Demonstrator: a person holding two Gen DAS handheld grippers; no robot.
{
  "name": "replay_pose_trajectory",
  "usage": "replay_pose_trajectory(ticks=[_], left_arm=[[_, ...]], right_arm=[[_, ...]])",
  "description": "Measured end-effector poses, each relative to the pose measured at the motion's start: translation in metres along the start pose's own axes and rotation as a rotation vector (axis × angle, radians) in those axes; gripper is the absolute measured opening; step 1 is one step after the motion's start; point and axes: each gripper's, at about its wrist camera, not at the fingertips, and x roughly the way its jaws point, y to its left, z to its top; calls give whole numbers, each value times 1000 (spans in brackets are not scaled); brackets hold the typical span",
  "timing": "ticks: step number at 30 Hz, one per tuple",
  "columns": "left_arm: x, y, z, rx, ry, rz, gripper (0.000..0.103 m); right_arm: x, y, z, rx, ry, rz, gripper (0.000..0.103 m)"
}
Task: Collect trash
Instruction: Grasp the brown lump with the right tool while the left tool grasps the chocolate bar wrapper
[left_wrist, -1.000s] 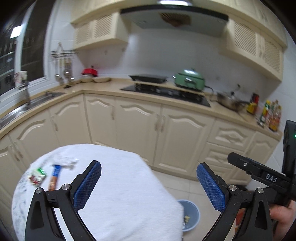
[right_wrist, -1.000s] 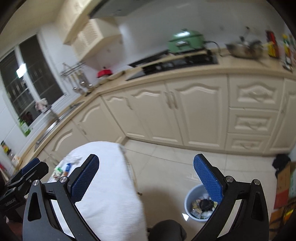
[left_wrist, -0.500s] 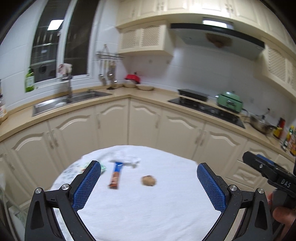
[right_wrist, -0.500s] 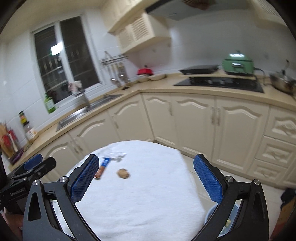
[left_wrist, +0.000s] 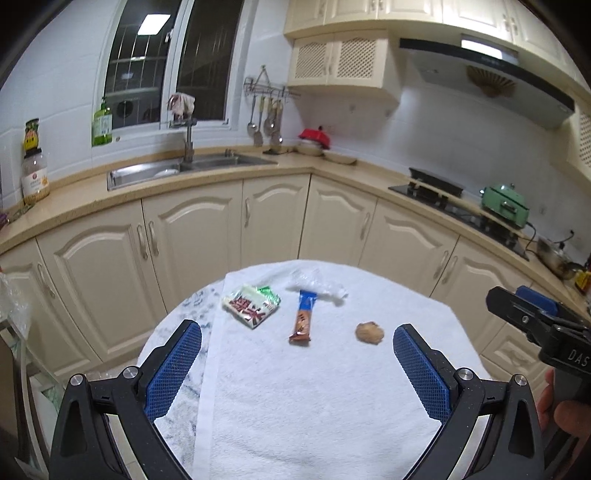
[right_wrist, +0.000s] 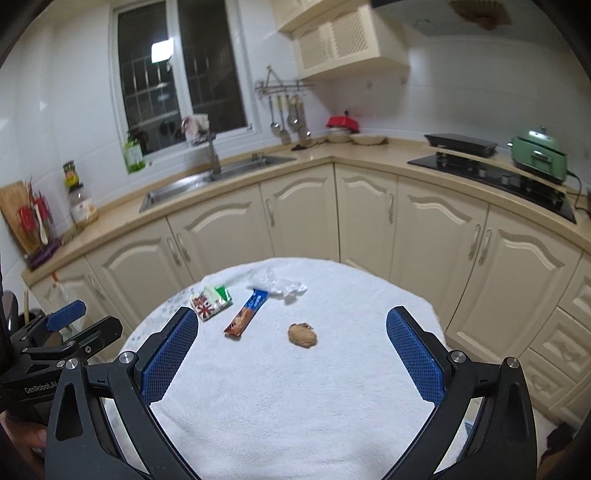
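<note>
Two black two-finger tools, left gripper and right gripper, each with angular cut-out arms, silver screws near the knuckles, and blue cross-hatched pads. White lettering "DAS" on the right one's side, "GenRobot.AI" on the left's.

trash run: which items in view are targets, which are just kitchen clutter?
Targets, on the white towel:
red-and-green snack packet
brown-and-blue bar wrapper
crumpled clear plastic film
round brown lump

Clutter:
green electric pot
green bottle
hanging utensils
</note>
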Motion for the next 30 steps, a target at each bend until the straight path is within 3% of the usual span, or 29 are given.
replay_pose_trajectory(ticks=[8,23,30], left_arm=[[71,22,26,5,99,-19,102],[243,8,60,52,268,-31,102],[319,11,70,60,359,-49,96]], right_arm=[[50,-1,-10,-37,96,-9,103],[169,-35,-35,-17,284,-23,101],[195,-40,-42,-46,337,-6,96]])
